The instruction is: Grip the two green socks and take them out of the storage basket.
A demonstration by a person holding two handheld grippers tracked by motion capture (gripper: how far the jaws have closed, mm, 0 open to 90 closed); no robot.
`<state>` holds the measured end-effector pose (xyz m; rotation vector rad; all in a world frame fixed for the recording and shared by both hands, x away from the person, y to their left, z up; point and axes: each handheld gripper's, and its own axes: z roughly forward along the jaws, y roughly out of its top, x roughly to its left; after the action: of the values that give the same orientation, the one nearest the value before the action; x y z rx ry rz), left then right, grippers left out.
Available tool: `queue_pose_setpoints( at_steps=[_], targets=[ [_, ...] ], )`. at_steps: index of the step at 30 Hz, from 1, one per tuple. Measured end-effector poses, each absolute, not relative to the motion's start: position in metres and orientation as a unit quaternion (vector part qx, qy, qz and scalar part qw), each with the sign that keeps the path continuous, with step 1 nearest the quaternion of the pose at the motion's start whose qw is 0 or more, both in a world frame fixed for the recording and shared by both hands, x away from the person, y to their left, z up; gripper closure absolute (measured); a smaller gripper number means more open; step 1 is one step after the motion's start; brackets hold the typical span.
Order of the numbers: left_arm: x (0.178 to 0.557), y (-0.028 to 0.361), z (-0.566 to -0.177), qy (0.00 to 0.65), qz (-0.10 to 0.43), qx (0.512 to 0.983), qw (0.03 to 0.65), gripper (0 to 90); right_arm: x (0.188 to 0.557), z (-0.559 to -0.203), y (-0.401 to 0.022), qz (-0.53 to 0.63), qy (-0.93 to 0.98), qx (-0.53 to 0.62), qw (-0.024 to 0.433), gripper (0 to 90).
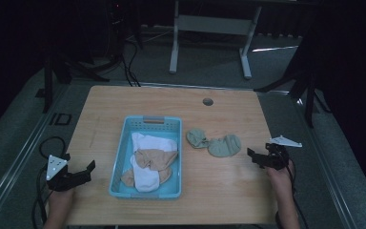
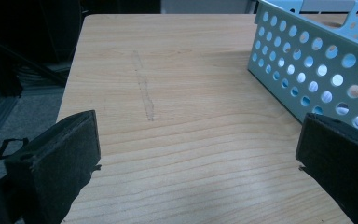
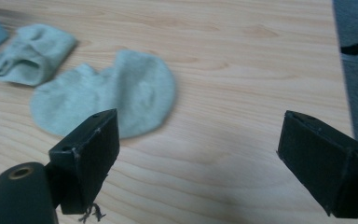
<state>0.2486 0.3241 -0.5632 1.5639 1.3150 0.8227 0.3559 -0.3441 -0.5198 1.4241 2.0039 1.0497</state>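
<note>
**Green socks lie loose beside the basket, both grippers empty**

The likeliest slip is a pinch that catches only the thin edge of the flat, rounded pale-green sock, so the soft cloth slides out on the lift; a low approach could also shove it across the light wooden table instead of gripping it. The second, bunched pale-green sock touches or lies just beside it, so a wide grab could drag both at once.

The right gripper sits low near the table's right edge, jaws aimed at the socks, spread wide with nothing between them. The left gripper rests at the left edge, jaws equally wide and empty, pointing along the perforated light-blue plastic basket, which holds white and tan socks.
</note>
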Motion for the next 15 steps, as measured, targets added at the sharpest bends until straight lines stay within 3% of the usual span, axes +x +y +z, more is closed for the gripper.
queue_pose_setpoints(
  at_steps=[15],
  targets=[
    [0.248,0.324,-0.563,0.53,0.331,0.634,0.455,0.0,0.35,-0.538,-0.359,0.362,0.724,0.539,0.234,13.9]
  ],
)
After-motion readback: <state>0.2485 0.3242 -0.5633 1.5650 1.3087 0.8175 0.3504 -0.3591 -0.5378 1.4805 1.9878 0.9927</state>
